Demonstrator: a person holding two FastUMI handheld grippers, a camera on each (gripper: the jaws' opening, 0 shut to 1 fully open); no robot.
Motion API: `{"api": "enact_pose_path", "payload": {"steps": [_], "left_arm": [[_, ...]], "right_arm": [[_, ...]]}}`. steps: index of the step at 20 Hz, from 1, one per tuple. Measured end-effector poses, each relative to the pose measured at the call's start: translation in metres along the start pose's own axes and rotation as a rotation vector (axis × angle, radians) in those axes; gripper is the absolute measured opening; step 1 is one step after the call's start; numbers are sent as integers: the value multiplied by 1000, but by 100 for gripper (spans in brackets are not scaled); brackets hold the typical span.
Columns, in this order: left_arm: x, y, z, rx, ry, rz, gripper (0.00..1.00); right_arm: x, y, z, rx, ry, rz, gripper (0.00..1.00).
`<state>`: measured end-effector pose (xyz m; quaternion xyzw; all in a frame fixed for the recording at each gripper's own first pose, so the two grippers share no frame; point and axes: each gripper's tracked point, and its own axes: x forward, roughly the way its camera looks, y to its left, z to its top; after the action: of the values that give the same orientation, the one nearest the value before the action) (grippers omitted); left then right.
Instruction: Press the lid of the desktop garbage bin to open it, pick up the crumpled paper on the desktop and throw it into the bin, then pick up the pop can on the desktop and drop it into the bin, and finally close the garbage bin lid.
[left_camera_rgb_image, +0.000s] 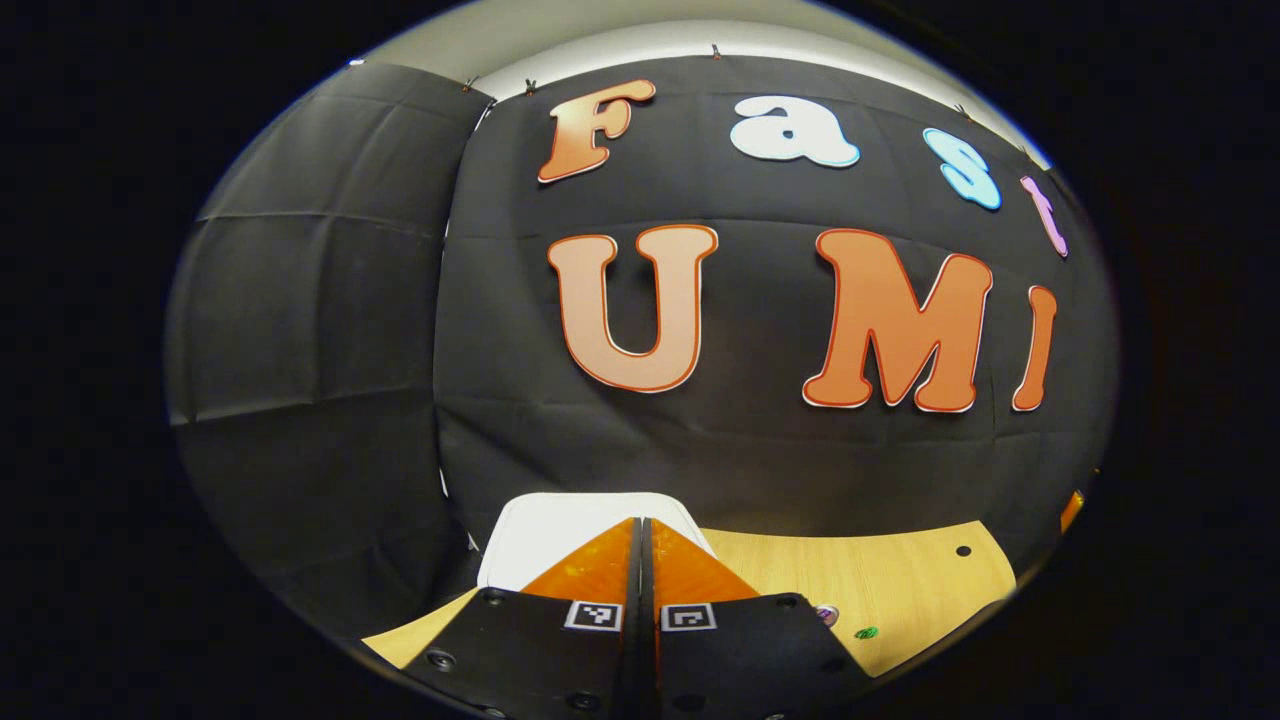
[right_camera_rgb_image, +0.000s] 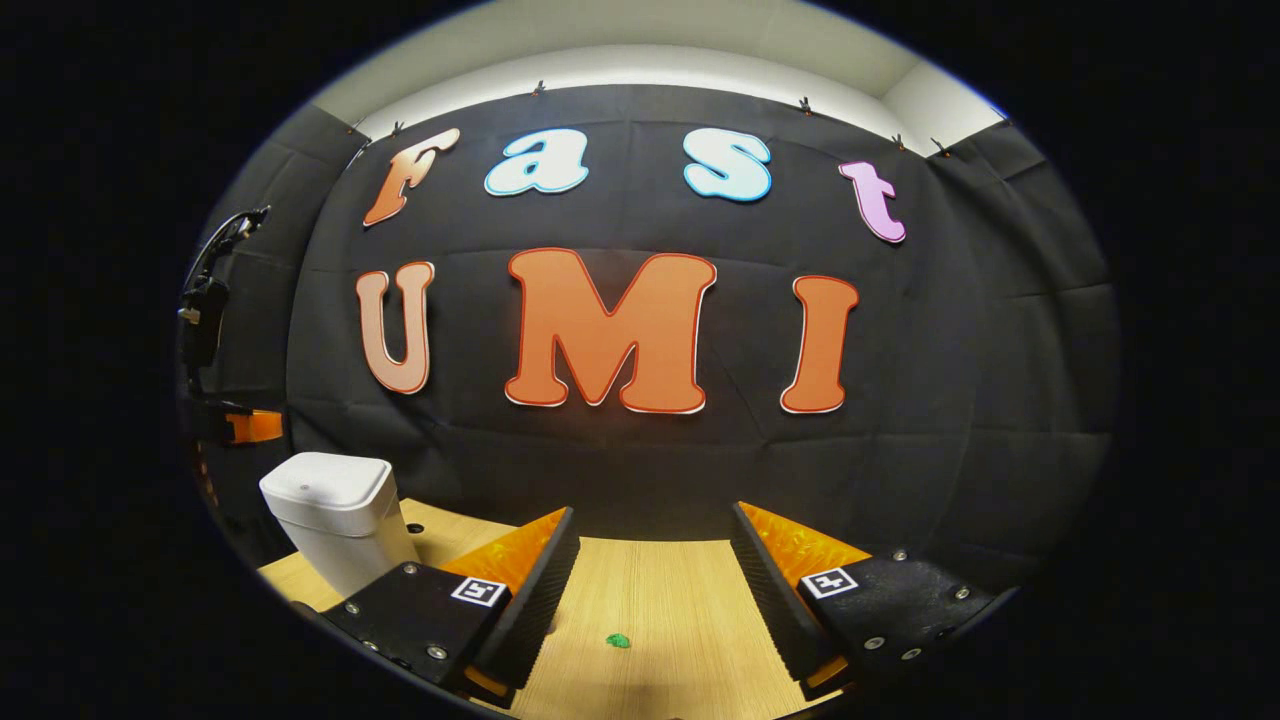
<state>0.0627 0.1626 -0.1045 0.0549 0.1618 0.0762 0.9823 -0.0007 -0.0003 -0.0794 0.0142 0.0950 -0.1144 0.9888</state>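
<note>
Hovering just above the closed white garbage bin, your left gripper is clenched empty, your right gripper spread wide beside the bin.

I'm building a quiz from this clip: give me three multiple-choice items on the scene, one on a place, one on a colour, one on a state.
1. In the right gripper view, the bin stands:
A. far left
B. centre
C. far right
2. The bin is:
A. green
B. white
C. blue
3. The bin's lid is:
A. off
B. wide open
C. closed

Answers:
1 A, it sits left of the open right gripper on the table.
2 B, its body and lid are white.
3 C, the lid lies flat; the shut left gripper points at it.
</note>
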Motion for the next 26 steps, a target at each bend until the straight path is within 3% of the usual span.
{"api": "enact_pose_path", "payload": {"steps": [3,12,22,26], "left_arm": [[17,1,-16,-12,77,-50,0],[52,29,-93,-80,343,-39,0],[53,31,-97,-22,461,-49,0],[54,33,-69,21,360,-32,0]], "right_arm": [[1,-2,-3,-1,10,-8,91],[6,-13,-24,-1,60,-51,91],[10,-8,-43,8,112,-41,91],[11,-5,-41,11,108,-26,91]]}}
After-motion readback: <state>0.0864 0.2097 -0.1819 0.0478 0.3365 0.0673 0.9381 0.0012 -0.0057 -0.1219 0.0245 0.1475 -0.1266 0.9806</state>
